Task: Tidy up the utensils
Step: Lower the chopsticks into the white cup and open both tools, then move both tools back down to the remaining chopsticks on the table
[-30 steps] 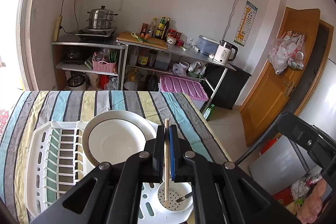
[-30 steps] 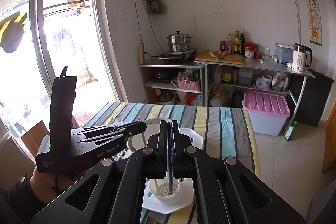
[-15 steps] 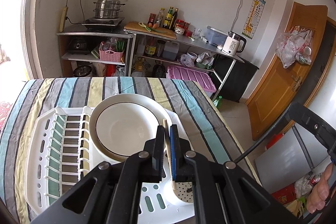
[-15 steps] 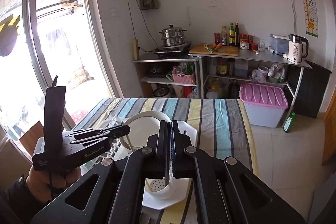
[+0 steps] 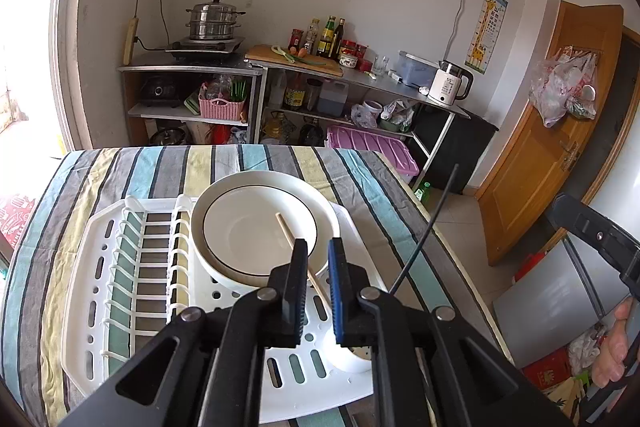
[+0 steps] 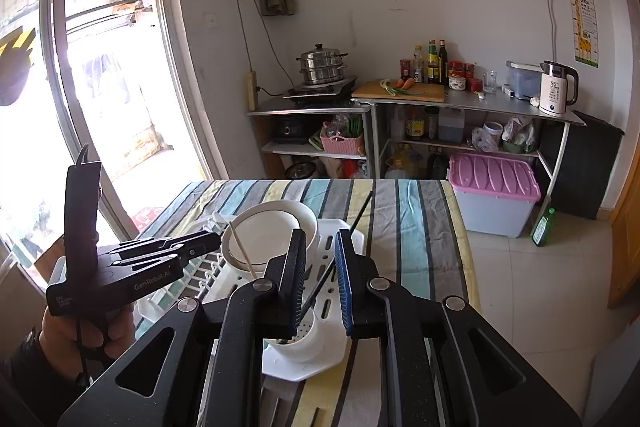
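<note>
We see a striped table (image 5: 256, 163) carrying a white drying rack (image 5: 100, 307), with stacked white bowls (image 5: 260, 227) at the rack's far right. A white perforated utensil cup (image 6: 304, 337) sits at its near right corner. A wooden chopstick (image 5: 290, 233) and a black chopstick (image 6: 352, 227) both stand tilted in that cup. Our left gripper (image 5: 316, 251) is parted, gripping nothing, and our right gripper (image 6: 320, 247) is likewise parted and empty.
</note>
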The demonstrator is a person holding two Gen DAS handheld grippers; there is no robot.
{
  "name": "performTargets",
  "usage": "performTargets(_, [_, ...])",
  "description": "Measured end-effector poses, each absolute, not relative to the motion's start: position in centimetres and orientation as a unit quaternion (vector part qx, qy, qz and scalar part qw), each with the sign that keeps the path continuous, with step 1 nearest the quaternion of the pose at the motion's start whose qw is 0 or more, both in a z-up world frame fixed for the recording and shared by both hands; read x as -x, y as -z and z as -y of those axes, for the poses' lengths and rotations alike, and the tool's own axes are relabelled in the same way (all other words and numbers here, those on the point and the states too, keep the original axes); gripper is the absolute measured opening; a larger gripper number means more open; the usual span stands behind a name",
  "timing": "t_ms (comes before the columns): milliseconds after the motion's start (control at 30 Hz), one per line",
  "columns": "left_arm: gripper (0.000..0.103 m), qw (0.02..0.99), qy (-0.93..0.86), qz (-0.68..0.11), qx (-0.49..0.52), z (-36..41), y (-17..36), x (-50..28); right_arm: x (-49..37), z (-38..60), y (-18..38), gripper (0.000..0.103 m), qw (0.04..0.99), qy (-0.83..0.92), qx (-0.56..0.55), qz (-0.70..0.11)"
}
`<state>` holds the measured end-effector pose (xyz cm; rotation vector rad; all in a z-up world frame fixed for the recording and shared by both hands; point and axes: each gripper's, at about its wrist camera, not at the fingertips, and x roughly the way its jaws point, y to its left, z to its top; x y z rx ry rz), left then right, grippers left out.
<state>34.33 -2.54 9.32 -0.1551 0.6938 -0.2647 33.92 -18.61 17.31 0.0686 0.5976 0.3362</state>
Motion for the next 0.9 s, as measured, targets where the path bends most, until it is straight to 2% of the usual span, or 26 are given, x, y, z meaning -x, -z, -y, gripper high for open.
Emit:
performTargets(300, [0.015, 0.934, 0.131, -0.323, 0.075, 1.5, -9.5, -30.9, -30.2, 18.8, -17.2, 0.015, 0.944, -0.179, -0.034, -0.276])
performTargets(600, [0.016, 0.951, 0.128, -0.279, 0.044, -0.1, -9.5, -21.6, -23.1, 18.4, -15.5, 0.015, 0.945, -0.198, -0.026, -0.259])
performTargets(900, [0.016, 0.953, 0.119, -0.279, 0.011, -1.7, -6.8, -13.9, -16.9, 17.3, -12.4, 0.015, 0.939, -0.216, -0.015, -0.267])
